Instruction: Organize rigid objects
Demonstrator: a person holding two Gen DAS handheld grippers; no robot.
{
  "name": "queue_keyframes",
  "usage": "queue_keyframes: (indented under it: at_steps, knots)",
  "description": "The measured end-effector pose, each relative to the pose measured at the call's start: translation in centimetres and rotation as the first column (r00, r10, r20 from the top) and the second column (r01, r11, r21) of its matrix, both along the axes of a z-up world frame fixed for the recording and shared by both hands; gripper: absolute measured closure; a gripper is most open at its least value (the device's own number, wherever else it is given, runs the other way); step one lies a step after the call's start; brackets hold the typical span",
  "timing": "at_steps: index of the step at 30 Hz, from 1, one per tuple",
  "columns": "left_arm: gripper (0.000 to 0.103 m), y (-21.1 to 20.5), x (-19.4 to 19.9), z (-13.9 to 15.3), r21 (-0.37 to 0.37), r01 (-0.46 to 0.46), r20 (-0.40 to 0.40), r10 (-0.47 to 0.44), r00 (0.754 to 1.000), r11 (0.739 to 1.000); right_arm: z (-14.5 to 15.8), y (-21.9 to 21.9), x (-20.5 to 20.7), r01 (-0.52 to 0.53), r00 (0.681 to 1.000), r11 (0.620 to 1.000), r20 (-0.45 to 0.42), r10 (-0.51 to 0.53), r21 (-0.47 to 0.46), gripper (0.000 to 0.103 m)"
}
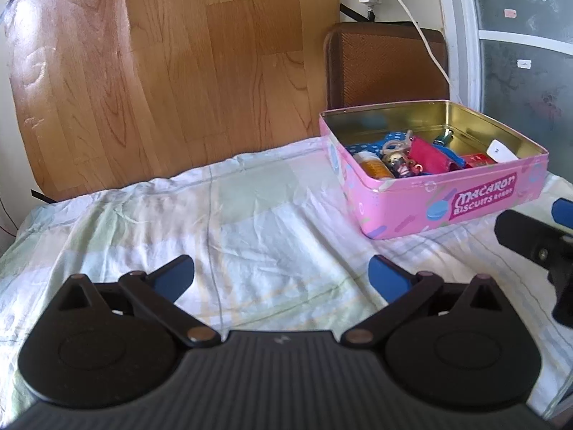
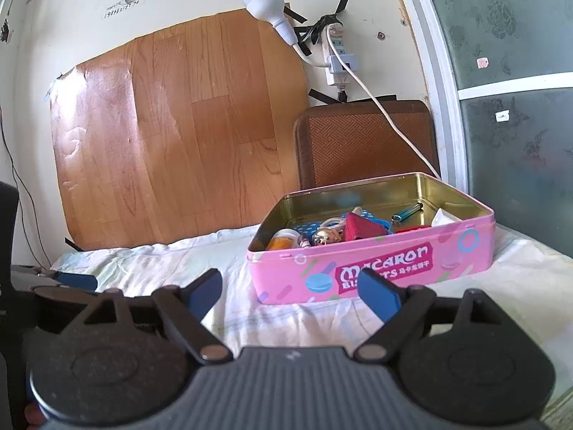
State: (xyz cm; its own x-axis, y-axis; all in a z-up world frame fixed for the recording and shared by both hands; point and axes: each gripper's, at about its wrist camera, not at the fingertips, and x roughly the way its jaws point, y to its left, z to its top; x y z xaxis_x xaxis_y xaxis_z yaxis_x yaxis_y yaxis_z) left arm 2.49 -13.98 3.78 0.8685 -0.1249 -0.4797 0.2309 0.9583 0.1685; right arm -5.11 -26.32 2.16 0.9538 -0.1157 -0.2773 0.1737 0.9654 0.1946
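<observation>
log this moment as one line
left gripper open, empty | right gripper open, empty | pink tin lidless, items inside | on sheet

Bare bedsheet (image 1: 250, 222) lying open ahead of left gripper (image 1: 281, 274), jaws apart. Pink tin (image 2: 372, 268) sitting close ahead of right gripper (image 2: 290, 288), blocking forward; open top crowded with small items. Wood-pattern board (image 1: 172, 64) closing off behind.

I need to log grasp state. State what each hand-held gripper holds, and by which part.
Nothing is held. The left hand-held gripper and the right hand-held gripper are both open above the sheet, short of the pink tin.
</observation>
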Motion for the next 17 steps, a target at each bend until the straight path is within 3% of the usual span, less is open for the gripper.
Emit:
queue_keyframes:
  at_steps: [17]
  knots:
    - [0.0,-1.2,-0.3,-0.5,-0.017,0.107,-0.029,-0.107,0.994,0.994,-0.5,-1.0,0.1,0.023,1.0,1.0,-0.004,-0.023,0.011,0.013]
